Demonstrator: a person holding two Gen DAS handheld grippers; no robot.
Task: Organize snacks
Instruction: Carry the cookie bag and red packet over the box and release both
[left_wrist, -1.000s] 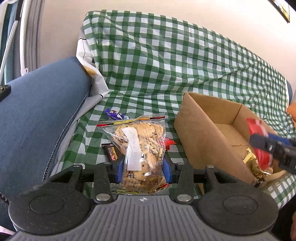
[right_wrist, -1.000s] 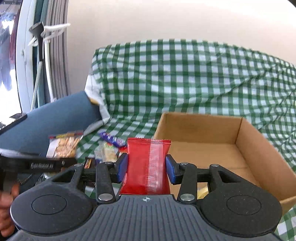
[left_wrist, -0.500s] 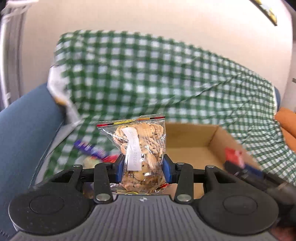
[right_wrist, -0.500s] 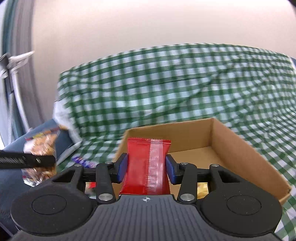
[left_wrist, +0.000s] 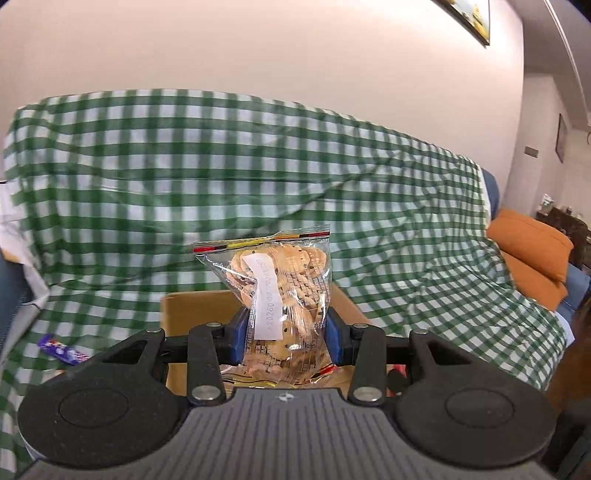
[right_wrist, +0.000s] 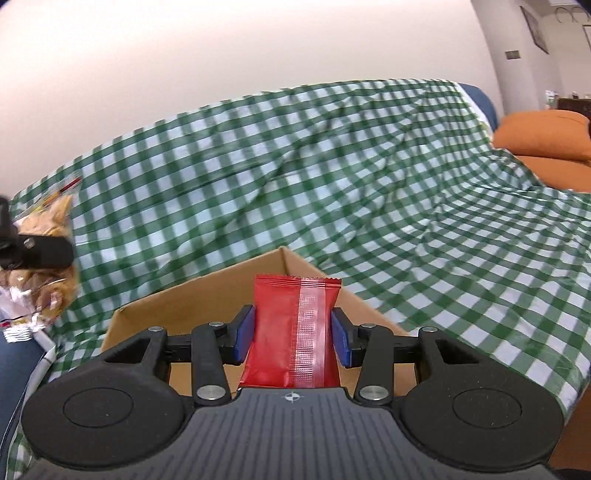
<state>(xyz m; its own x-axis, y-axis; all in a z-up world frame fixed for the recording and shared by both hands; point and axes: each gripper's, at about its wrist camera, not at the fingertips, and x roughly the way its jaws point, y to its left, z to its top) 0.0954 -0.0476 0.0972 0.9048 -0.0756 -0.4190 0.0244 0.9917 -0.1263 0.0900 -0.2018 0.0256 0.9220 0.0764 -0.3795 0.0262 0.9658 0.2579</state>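
Both grippers are clamped on snacks above the cardboard box (right_wrist: 207, 295) on a green-checked cloth (right_wrist: 369, 184): the left gripper (left_wrist: 283, 328) squeezes a clear bag of crackers (left_wrist: 284, 280), the right gripper (right_wrist: 293, 334) a red packet (right_wrist: 291, 332). With both converging on one box, they could collide, or the slick cracker bag, pinched low, could slip and miss. A second ago the left gripper hung beside the box over the loose snacks, where a purple candy (left_wrist: 61, 349) remains.

A home living room: a blue sofa (left_wrist: 491, 188) draped in a green checked cloth (left_wrist: 388, 206), orange cushions (left_wrist: 532, 245), framed pictures (left_wrist: 469, 16) on cream walls.
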